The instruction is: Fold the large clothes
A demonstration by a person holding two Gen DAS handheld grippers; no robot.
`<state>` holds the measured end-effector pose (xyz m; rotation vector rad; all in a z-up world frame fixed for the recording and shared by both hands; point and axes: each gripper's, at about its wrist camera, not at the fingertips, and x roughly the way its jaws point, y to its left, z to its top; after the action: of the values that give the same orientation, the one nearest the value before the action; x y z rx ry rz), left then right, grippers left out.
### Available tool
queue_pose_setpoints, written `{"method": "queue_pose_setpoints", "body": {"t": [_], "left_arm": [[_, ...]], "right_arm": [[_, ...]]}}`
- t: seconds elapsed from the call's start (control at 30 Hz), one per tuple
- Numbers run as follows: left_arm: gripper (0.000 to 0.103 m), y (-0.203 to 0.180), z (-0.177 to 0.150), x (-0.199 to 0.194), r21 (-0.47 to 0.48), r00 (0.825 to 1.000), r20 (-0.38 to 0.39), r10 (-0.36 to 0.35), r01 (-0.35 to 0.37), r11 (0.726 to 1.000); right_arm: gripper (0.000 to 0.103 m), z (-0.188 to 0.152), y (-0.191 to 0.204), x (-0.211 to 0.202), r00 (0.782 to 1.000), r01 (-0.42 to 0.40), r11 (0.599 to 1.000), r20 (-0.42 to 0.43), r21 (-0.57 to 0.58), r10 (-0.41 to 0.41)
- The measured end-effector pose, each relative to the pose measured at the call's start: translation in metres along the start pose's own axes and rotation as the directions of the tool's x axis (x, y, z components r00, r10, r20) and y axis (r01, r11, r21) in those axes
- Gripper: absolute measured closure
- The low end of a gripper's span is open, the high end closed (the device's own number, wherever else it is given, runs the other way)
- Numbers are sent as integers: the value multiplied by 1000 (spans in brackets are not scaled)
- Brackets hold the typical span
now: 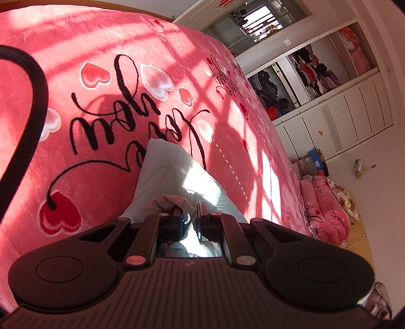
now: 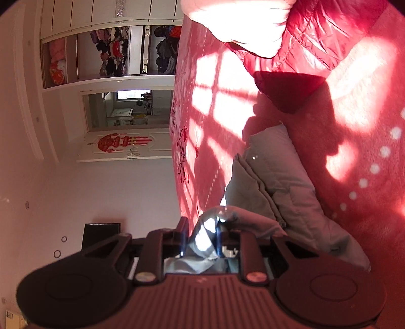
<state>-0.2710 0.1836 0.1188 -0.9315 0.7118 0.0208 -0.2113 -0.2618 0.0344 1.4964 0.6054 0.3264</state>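
Note:
A pale grey padded garment [image 1: 167,172] lies on the pink heart-print blanket [image 1: 101,157] that covers the bed. My left gripper [image 1: 189,217] is shut on a bunched edge of it, low over the blanket. In the right wrist view the same grey garment [image 2: 286,182] lies folded along the blanket [image 2: 367,121]. My right gripper [image 2: 201,235] is at its near end. Its jaws stand a little apart, with a loose fold of grey cloth between them. Beyond the garment lies a red quilted jacket [image 2: 303,45].
A white padded piece [image 2: 240,22] lies over the red jacket. A black cable [image 1: 35,88] curves across the left. Past the bed's edge are a wardrobe with open shelves [image 1: 316,73], boxes [image 1: 308,162] and a rolled pink quilt [image 1: 326,205] on the floor.

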Motion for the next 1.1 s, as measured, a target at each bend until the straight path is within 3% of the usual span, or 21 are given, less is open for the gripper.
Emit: {"method": "queue_pose_setpoints", "body": {"t": [0.1, 0.17, 0.23, 0.3, 0.4, 0.6, 0.83, 1.0, 1.03, 1.1], "left_arm": [[96, 5, 10, 12, -30, 1000, 11, 2, -2, 1000], [96, 7, 17, 16, -46, 1000, 24, 3, -2, 999], [95, 8, 23, 17, -62, 999, 38, 6, -3, 998], [93, 6, 29, 22, -66, 999, 50, 13, -10, 998], [81, 6, 34, 22, -63, 997, 80, 24, -19, 998], [75, 1, 39, 15, -18, 989, 141, 45, -43, 999], [71, -14, 46, 4, 66, 977, 199, 75, -90, 994], [63, -30, 28, -13, 211, 969, 229, 90, -140, 968], [62, -34, 22, -14, 249, 970, 224, 91, -147, 957], [60, -42, 8, -14, 320, 973, 212, 86, -152, 935]], "right_arm": [[81, 7, -2, 15, 1000, -15, 1000, 1, 0, 15], [72, 11, 0, 21, 1000, -7, 1000, 13, -25, 8], [51, 15, 2, 24, 999, 3, 999, 36, -54, -1], [41, 17, 2, 24, 998, -7, 998, 55, -62, 10], [29, 17, -1, 25, 996, -40, 998, 78, -47, 43], [19, 15, 3, 23, 985, -118, 989, 118, -90, 128], [13, 13, 29, 14, 980, -96, 965, 149, -242, 135], [10, 3, 55, 11, 978, 25, 898, 196, -439, 69], [9, -1, 62, 14, 978, 68, 864, 204, -499, 41], [7, -14, 76, 22, 974, 173, 760, 222, -627, -39]]}}
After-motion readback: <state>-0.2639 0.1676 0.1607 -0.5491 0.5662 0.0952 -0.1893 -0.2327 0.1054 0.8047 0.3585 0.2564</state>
